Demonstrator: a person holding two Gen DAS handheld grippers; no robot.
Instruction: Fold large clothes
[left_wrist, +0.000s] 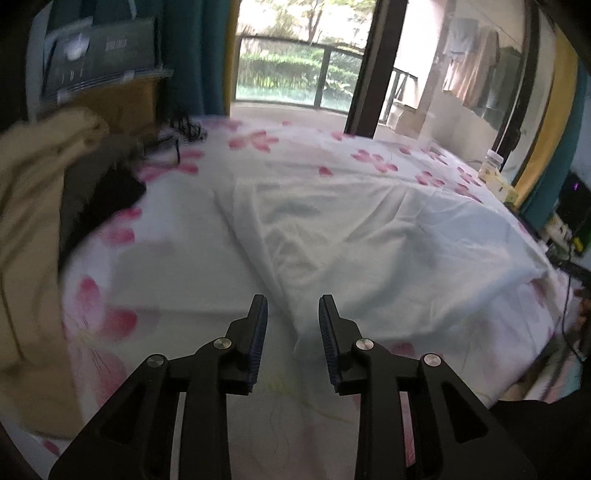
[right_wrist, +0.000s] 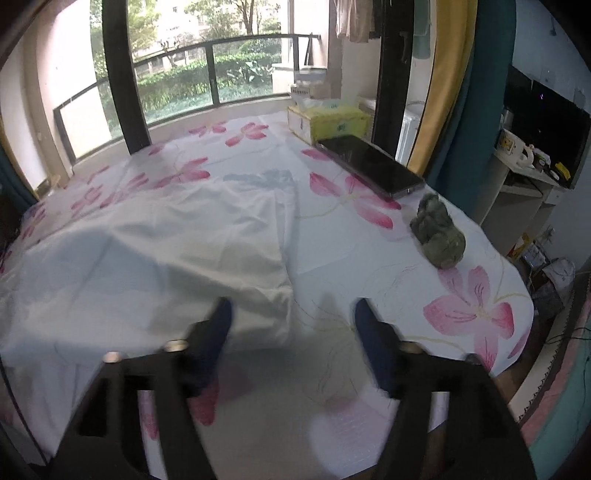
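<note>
Both tongs, left tongs (left_wrist: 293, 306) and right tongs (right_wrist: 293, 310), are being held open and empty just behind the white garment (left_wrist: 351, 236), whose loosely lying corner risks being dragged and creased.

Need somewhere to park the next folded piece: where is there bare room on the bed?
Free: the flowered sheet between the white garment and the tan clothes pile; also the near corner between the garment's edge and the green bundle. Crowded: the far right edge, with phone and tissue box.
</note>
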